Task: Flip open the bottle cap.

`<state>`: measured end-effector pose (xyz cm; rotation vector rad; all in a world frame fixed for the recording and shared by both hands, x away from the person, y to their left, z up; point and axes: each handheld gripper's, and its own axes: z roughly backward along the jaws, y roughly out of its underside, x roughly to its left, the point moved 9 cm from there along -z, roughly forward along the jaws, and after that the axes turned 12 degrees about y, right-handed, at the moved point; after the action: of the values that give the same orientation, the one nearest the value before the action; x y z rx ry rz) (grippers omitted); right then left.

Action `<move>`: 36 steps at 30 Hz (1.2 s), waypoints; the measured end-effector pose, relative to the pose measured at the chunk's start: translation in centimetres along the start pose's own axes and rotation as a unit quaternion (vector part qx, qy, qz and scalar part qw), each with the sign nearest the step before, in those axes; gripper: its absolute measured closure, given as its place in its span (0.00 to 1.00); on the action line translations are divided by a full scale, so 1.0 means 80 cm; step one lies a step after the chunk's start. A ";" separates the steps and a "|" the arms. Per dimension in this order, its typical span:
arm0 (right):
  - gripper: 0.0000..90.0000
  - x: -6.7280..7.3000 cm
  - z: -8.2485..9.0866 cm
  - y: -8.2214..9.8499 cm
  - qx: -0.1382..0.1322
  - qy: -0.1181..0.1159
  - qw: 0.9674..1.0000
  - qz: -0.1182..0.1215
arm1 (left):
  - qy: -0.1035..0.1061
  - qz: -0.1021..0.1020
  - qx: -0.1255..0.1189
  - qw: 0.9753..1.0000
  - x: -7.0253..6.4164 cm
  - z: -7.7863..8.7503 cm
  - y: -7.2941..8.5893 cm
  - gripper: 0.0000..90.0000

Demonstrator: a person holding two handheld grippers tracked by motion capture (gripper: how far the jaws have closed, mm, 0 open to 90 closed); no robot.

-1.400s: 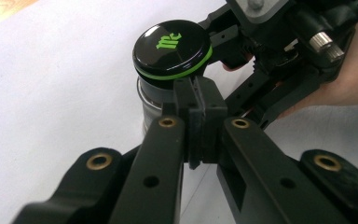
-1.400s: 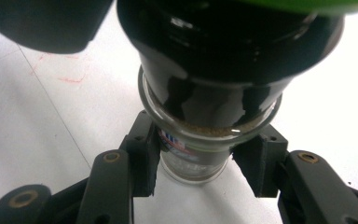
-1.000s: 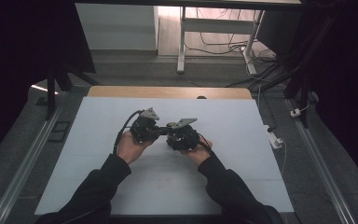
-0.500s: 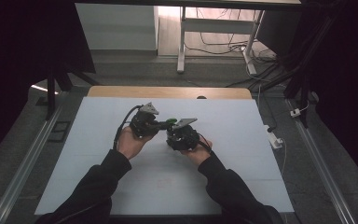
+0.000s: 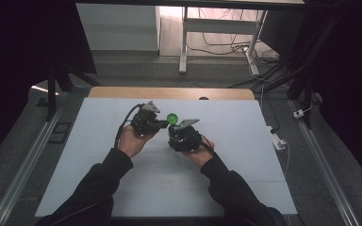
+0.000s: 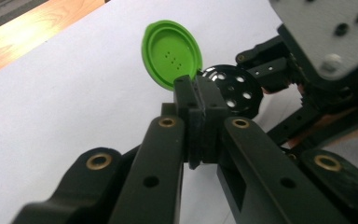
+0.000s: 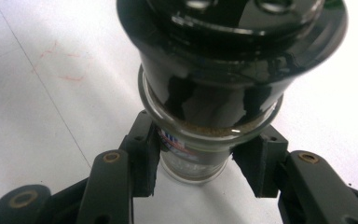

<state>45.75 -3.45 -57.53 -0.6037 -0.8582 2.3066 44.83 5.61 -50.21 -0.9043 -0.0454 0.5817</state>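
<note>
Gripping the glass spice jar (image 7: 193, 140) of brownish powder in your right claw (image 7: 200, 175), left claw (image 6: 198, 100) pinching its green lid (image 6: 171, 52), now flipped open.

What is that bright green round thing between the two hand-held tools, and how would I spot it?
Start at the white table and find the person's two hands near its middle. Between the left gripper and the right gripper sits a spice jar with a black perforated top. The green lid is its flipped-open cap, the only brightly coloured thing there.
</note>
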 end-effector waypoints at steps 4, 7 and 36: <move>0.57 0.001 0.000 -0.001 0.002 0.001 1.000 0.001 | 0.005 -0.001 0.000 1.000 -0.002 0.002 0.002 0.94; 0.52 0.001 0.000 -0.001 0.002 0.001 1.000 0.004 | 0.008 -0.001 0.001 1.000 -0.004 0.004 0.006 0.90; 0.26 0.010 0.052 -0.005 -0.007 -0.020 1.000 -0.020 | 0.016 0.029 -0.008 0.999 -0.029 0.046 0.052 0.38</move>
<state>42.85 -4.44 -54.58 -0.5442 -0.8968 2.2852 39.97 9.16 -50.55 -0.9317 0.0045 0.6222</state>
